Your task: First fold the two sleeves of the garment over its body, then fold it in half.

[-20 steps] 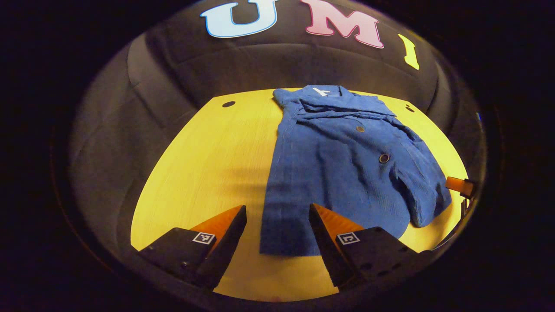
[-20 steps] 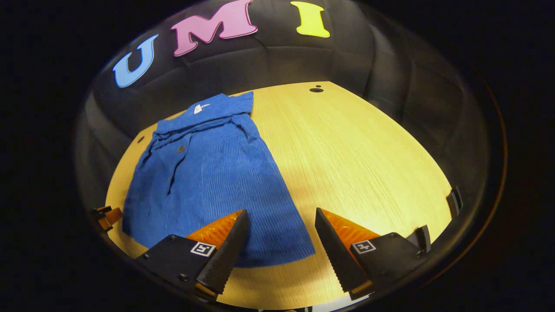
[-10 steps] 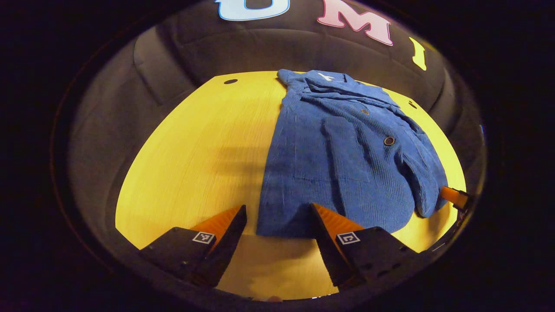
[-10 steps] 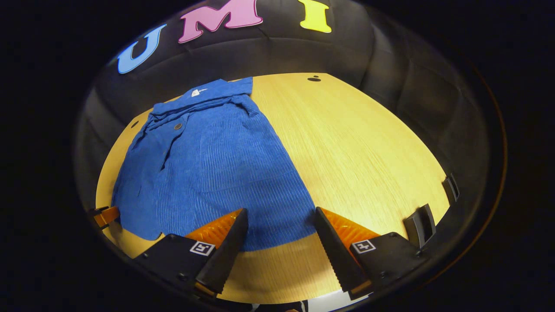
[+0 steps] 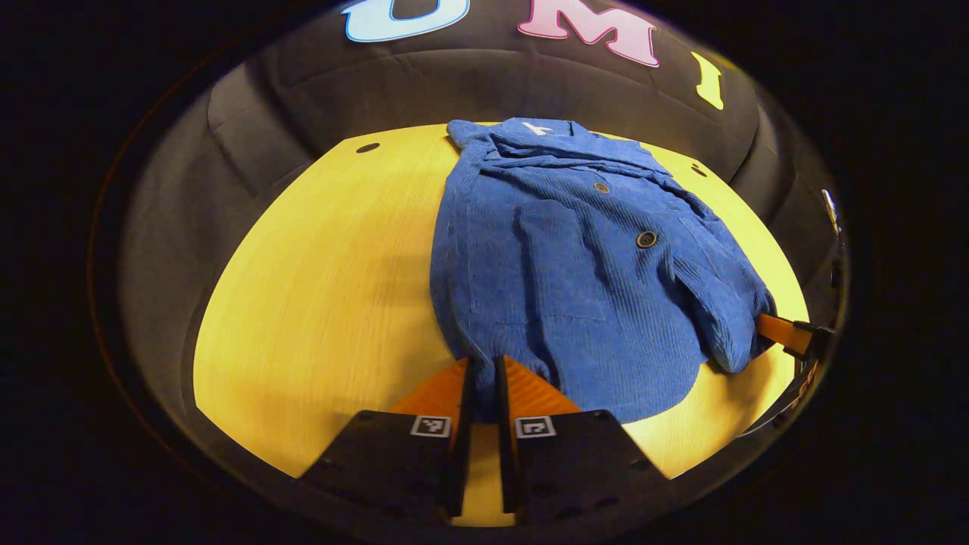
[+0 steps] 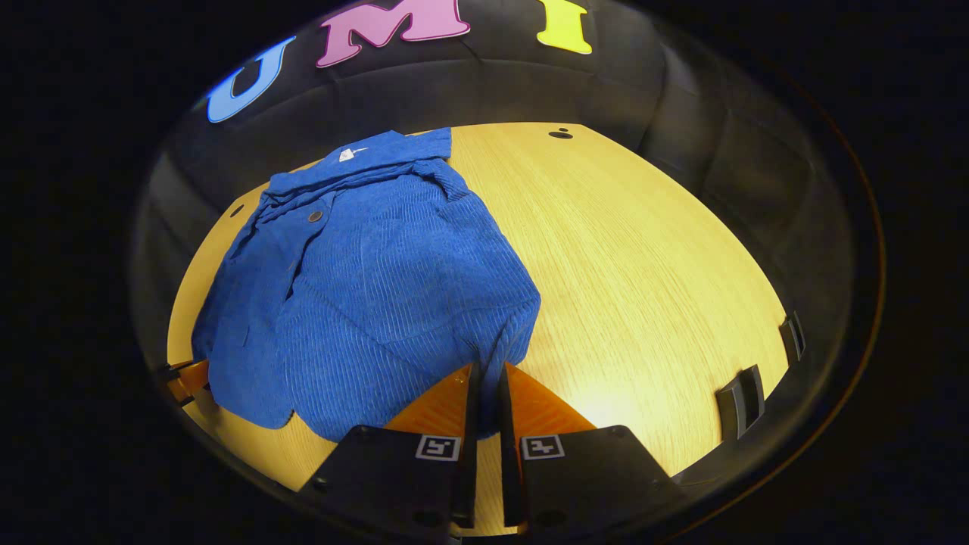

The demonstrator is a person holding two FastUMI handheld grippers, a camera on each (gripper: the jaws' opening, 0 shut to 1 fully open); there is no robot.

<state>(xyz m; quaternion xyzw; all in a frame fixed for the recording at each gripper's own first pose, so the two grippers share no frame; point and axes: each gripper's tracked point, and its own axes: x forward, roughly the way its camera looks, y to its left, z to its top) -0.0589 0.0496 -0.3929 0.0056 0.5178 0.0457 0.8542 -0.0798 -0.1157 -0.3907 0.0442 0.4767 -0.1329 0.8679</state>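
A pale wooden table (image 6: 643,250) with a fine straight grain fills the lower part of both views, brightly lit from above and glaring near its front edge. Small dark round holes (image 5: 368,147) sit near its far corners. Behind and around it hangs the booth's black cloth wall (image 5: 469,83), creased in soft folds and falling into shadow at the sides.

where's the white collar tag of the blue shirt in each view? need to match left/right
Left gripper view: white tag at top centre, on the collar at the far end of the blue shirt.
Right gripper view: white tag upper left of centre, again on the far collar.
Shared landmark: the dark shirt button nearer than the collar.
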